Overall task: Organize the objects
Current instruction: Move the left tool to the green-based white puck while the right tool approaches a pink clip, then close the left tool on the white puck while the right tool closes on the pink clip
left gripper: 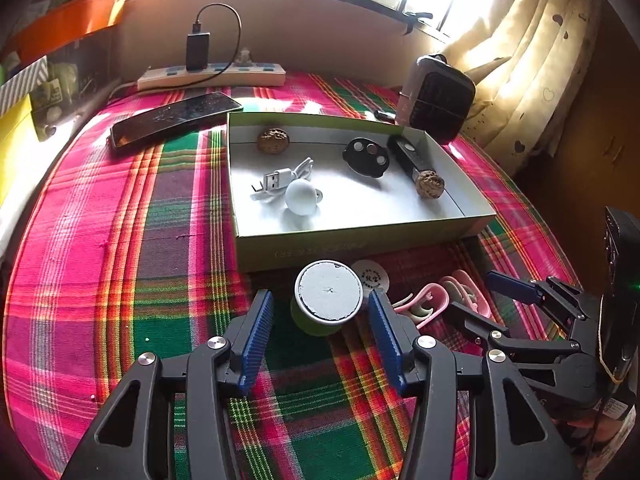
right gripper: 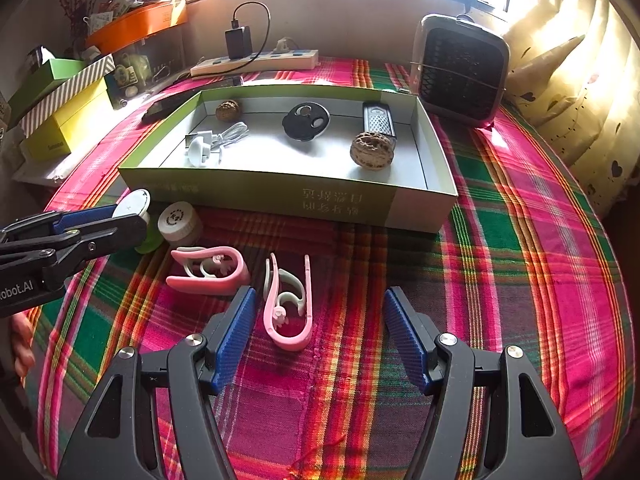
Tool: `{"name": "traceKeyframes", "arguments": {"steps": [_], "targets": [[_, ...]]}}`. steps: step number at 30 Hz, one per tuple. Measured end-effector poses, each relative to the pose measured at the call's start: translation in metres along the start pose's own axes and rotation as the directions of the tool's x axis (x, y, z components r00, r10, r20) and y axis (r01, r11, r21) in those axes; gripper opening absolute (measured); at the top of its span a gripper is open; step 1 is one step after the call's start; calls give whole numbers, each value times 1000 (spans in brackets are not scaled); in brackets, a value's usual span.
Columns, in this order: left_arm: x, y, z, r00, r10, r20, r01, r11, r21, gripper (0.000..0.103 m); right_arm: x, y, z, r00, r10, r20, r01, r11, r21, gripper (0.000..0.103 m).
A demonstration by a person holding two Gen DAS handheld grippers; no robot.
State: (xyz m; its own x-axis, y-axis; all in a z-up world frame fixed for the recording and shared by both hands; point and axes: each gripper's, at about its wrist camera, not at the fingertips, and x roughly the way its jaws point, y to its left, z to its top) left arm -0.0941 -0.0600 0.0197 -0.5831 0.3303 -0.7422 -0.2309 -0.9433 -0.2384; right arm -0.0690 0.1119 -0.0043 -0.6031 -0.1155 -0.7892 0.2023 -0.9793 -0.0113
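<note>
A green spool (left gripper: 320, 316) with a white round top stands upright between the open left fingers (left gripper: 256, 344), not touching them. Just behind it stands a small cream jar (right gripper: 180, 224) with a printed lid. A pink clip (right gripper: 288, 308) lies flat between the open right fingers (right gripper: 236, 332), nearer the left one; a second pink clip (right gripper: 208, 272) lies on its side just ahead of that finger. Beyond both pairs of fingers sits the open green box (right gripper: 264, 196), holding two walnuts (right gripper: 372, 150), a white cable with plug (right gripper: 212, 142), a black round piece (right gripper: 306, 120) and a black stick (right gripper: 378, 118).
</note>
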Motion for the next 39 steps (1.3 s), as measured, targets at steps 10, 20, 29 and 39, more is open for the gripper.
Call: {"name": "traceKeyframes", "arguments": {"steps": [10, 20, 29, 39], "targets": [[8, 3, 6, 1000, 22, -6, -22, 999, -27, 48, 3, -5, 4, 1000, 9, 0, -9, 1000, -8, 66], [12, 2, 8, 999, 33, -10, -34, 999, -28, 48, 5, -7, 5, 1000, 19, 0, -19, 1000, -18, 66], [11, 3, 9, 1000, 26, 0, -26, 999, -32, 38, 3, -8, 6, 1000, 27, 7, -27, 999, -22, 57], [9, -1, 7, 1000, 22, 3, -22, 999, -25, 32, 0, -3, 5, 998, 59, 14, -58, 998, -39, 40]]}}
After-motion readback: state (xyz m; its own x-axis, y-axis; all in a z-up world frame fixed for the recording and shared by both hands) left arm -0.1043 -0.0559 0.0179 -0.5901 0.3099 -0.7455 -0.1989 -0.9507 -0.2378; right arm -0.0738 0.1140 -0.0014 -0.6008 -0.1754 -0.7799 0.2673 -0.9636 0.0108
